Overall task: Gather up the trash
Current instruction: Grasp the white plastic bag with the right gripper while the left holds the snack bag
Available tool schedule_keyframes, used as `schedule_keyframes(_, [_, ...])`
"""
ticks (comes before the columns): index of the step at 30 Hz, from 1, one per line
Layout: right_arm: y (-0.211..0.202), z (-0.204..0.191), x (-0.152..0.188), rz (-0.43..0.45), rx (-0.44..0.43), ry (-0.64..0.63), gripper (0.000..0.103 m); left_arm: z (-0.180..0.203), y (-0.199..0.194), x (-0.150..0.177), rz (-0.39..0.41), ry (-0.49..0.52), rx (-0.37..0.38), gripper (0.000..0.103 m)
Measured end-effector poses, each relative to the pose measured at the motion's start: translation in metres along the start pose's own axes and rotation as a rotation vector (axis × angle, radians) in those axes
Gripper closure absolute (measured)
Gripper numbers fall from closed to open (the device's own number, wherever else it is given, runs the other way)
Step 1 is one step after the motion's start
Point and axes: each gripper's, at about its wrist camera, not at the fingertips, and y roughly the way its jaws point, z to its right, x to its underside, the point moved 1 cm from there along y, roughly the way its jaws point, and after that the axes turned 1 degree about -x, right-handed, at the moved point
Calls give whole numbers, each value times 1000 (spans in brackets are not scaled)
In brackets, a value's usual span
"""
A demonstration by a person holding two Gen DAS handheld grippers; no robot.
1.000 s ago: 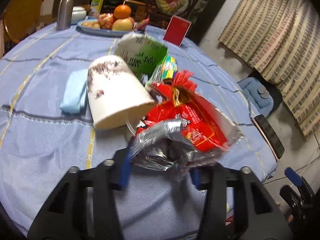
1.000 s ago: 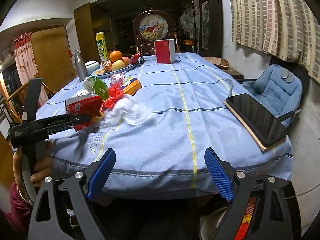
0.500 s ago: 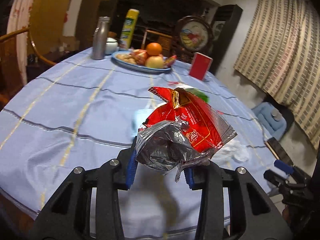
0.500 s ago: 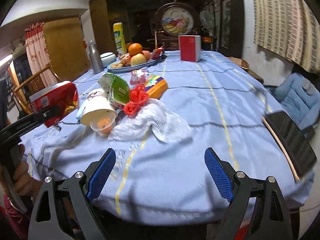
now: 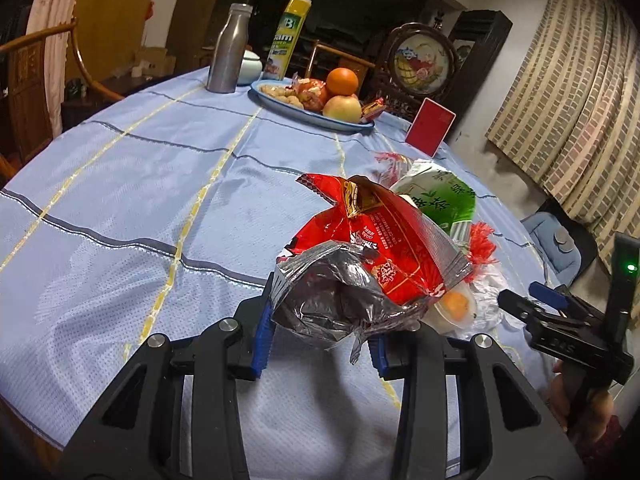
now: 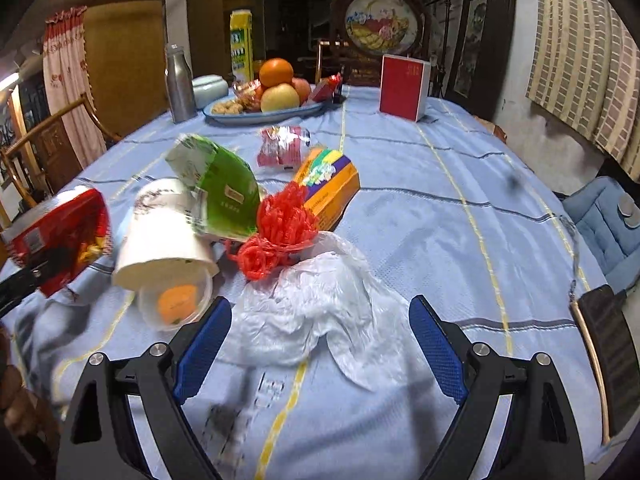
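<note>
My left gripper [image 5: 320,340] is shut on a red and silver snack bag [image 5: 376,256] and holds it above the blue tablecloth [image 5: 160,184]. The bag also shows at the left edge of the right wrist view [image 6: 60,236]. My right gripper [image 6: 320,344] is open and empty, its jaws either side of a crumpled clear plastic bag [image 6: 320,308]. Beyond it lie a red plastic mesh bundle [image 6: 280,228], a tipped white paper cup [image 6: 164,232], a clear jelly cup [image 6: 176,304], a green packet [image 6: 220,188], an orange box [image 6: 328,184] and a red wrapper [image 6: 282,146].
A fruit plate [image 6: 260,110], a metal bottle [image 6: 178,80], a yellow can [image 6: 241,46] and a red box [image 6: 404,86] stand at the table's far end. A dark tablet [image 6: 608,344] lies at the right edge. A blue chair cushion [image 6: 612,220] sits beyond it.
My left gripper has lifted the snack bag away from the pile and drawn back leftward. My right gripper has moved forward over the table to the clear plastic bag, still open.
</note>
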Motion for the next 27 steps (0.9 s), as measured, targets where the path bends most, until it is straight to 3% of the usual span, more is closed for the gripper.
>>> schedule_keyframes(2, [11, 1, -1, -33, 9, 0, 15, -3, 3, 0, -8, -3, 3, 63])
schedule_keyframes(5, [21, 1, -3, -79, -24, 5, 41, -4, 7, 0, -20, -4, 7, 63])
schedule_keyframes(7, [26, 0, -1, -109, -29, -2, 85, -3, 7, 0, -25, -4, 8, 63])
schedule_keyframes(8, [22, 1, 1, -100, -41, 10, 88, -2, 8, -1, -26, -2, 8, 63])
schedule_keyframes(17, [-70, 24, -9, 122, -72, 80, 89, 24, -18, -3, 23, 51, 20, 63])
schedule_keyframes(27, [-134, 52, 17, 224, -61, 121, 88, 84, -51, 7, 50, 158, 92, 63])
